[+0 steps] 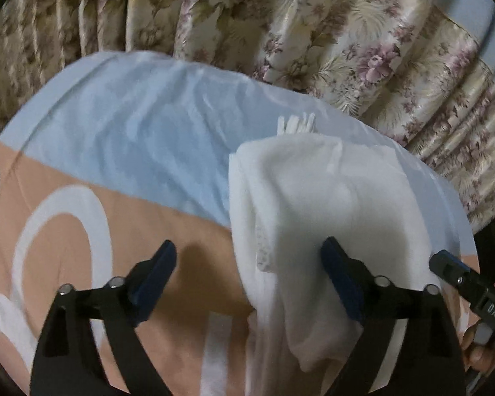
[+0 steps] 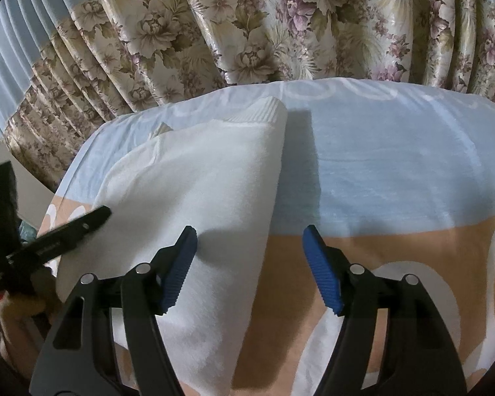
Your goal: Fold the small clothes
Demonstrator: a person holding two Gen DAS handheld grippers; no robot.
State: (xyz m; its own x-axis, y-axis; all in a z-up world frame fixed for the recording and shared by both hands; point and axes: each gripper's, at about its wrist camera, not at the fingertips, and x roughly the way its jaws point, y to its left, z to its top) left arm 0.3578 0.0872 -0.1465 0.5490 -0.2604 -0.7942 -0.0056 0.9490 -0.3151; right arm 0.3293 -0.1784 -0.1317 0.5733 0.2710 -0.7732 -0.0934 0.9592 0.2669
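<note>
White folded garment [image 2: 194, 178] lies on my blue and peach bedsheet [image 2: 396, 171], in front of a floral curtain [image 2: 247, 26]. My left gripper [image 1: 249, 264] and right gripper [image 2: 249, 247] both hover spread wide over its edges, holding nothing

1. White garment [image 2: 194, 178]: soft matt cloth, fleecy nap, ribbed knit at far edge
2. Bedsheet [image 1: 122, 132]: thin smooth cotton-like cloth, matt, lightly creased
3. Curtain [image 2: 247, 23]: floral fabric w/ satin sheen, glossy on folds
4. Right gripper [image 2: 249, 250]: matt black plastic arms, blue ridged rubbery pads, shiny metal pins
5. Left gripper [image 1: 247, 264]: same black plastic, blue pads
</note>
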